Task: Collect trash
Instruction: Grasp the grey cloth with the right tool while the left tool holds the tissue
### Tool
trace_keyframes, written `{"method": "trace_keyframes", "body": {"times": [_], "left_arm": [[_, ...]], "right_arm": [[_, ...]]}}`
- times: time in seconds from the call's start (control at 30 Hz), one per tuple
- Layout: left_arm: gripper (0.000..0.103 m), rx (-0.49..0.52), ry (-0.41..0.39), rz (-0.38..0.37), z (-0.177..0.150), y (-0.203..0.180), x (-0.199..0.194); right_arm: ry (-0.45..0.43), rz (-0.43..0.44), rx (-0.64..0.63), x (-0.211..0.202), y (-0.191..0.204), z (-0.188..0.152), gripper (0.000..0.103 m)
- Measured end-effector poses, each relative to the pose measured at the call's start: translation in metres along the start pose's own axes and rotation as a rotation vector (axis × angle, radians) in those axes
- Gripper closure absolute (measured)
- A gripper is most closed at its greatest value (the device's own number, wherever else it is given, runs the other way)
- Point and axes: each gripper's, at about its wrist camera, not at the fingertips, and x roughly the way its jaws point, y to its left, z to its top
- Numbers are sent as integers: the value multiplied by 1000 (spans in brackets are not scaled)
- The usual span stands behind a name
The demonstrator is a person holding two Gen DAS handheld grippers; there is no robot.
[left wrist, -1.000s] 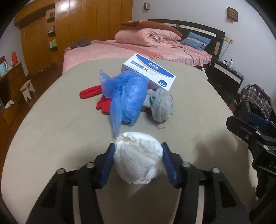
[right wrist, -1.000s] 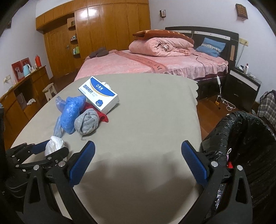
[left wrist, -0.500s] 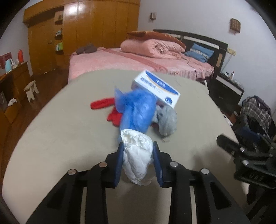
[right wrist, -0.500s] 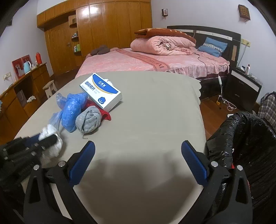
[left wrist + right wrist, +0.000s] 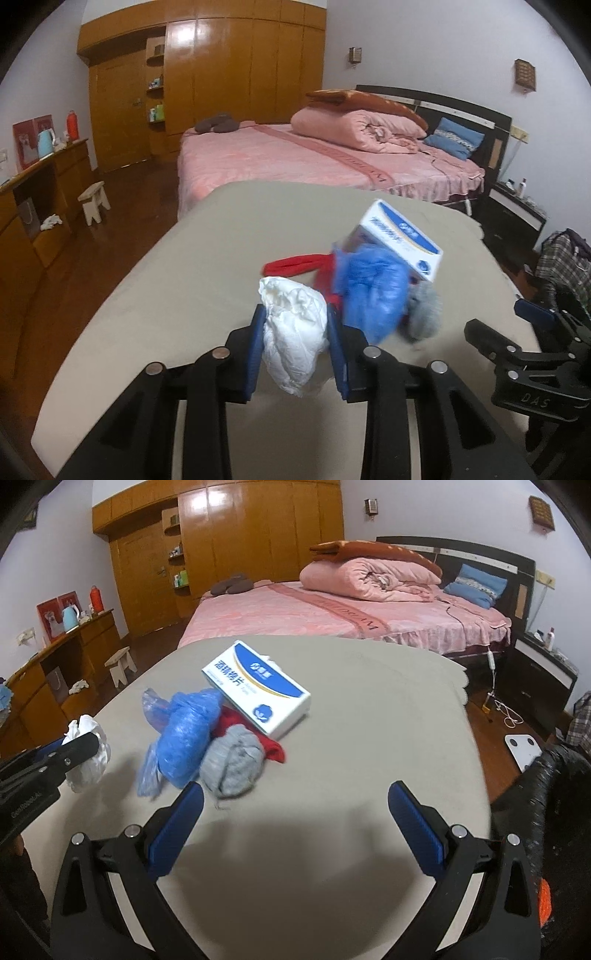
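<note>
1. We take the white and blue box [image 5: 258, 688] on the grey table [image 5: 369, 738] as our landmark; it lies flat, near the far half of the table top.
2. Our left gripper [image 5: 295, 347] holds a crumpled white tissue wad [image 5: 293, 332]; both blue pads press on its sides, so the jaws are narrow but not fully together. The jaws have just been closing on it.
3. In the right wrist view the wad [image 5: 86, 753] hangs clear above the table, well to the left of the box and nearer to us.
4. Our right gripper [image 5: 295, 827] stands wide open with nothing between its blue pads; it hovers on the near side of the box.
5. Touching the near-left side of the box lie a blue plastic bag [image 5: 184, 734], a grey cloth ball [image 5: 234, 760] and a red cloth [image 5: 269, 747], all pressed together.
6. To the right of the box the table is bare up to its right edge.
7. Beyond that edge, near and far right of the box, stands a bin with a black liner [image 5: 554, 794].
8. Behind the box, past the far table edge, is a pink bed [image 5: 332, 616].
</note>
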Motion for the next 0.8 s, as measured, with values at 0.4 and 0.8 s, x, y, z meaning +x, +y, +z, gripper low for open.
{"method": "trace_keyframes", "body": {"times": [0.4,0.8], "left_arm": [[71,6,49,34,-4,22,30],[71,-4,63,30,-10,25,33]], "right_arm": [[56,14,2,31,22,11,6],[125,107,-35,41,33,13,65]]}}
